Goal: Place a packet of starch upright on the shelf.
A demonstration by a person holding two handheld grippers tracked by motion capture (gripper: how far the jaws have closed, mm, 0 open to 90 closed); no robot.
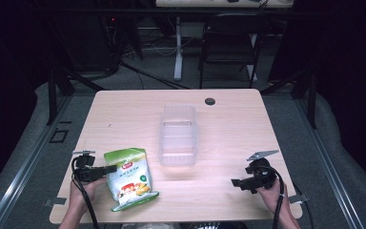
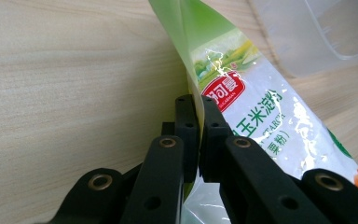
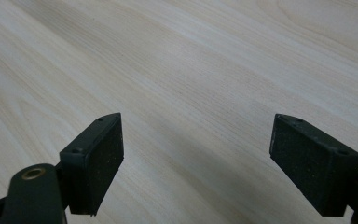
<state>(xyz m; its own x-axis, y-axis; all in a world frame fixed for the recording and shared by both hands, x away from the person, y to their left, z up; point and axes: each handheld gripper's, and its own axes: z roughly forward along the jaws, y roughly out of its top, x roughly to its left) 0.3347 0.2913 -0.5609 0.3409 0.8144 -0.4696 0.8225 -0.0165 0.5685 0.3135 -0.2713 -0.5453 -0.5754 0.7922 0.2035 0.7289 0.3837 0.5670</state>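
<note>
While the desk is a pale wood-grain top with rounded corners and a small dark round cap near its far edge, the room around it is dim: grey carpet, black frame struts at both sides, a black folding chair and a white desk leg beyond.

A clear plastic container stands at the middle of the desk, well apart from the right gripper and near the pouch; in the left gripper view its transparent rim lies just beyond the pouch. Nothing lies between the right gripper and the container.

The pouch, green-topped with a clear lower panel, lies at the near left of the desk, tilted, its upper left edge lifted. The left gripper has its fingers pressed together on that side edge, pinching the film. The right gripper, held at the near right, has its fingers spread wide over bare wood, clasping nothing.

The pouch bears a red badge with white Chinese characters, too curved to read fully, then a column reading 玉米淀粉 and the partial Latin letters "TARCH".
</note>
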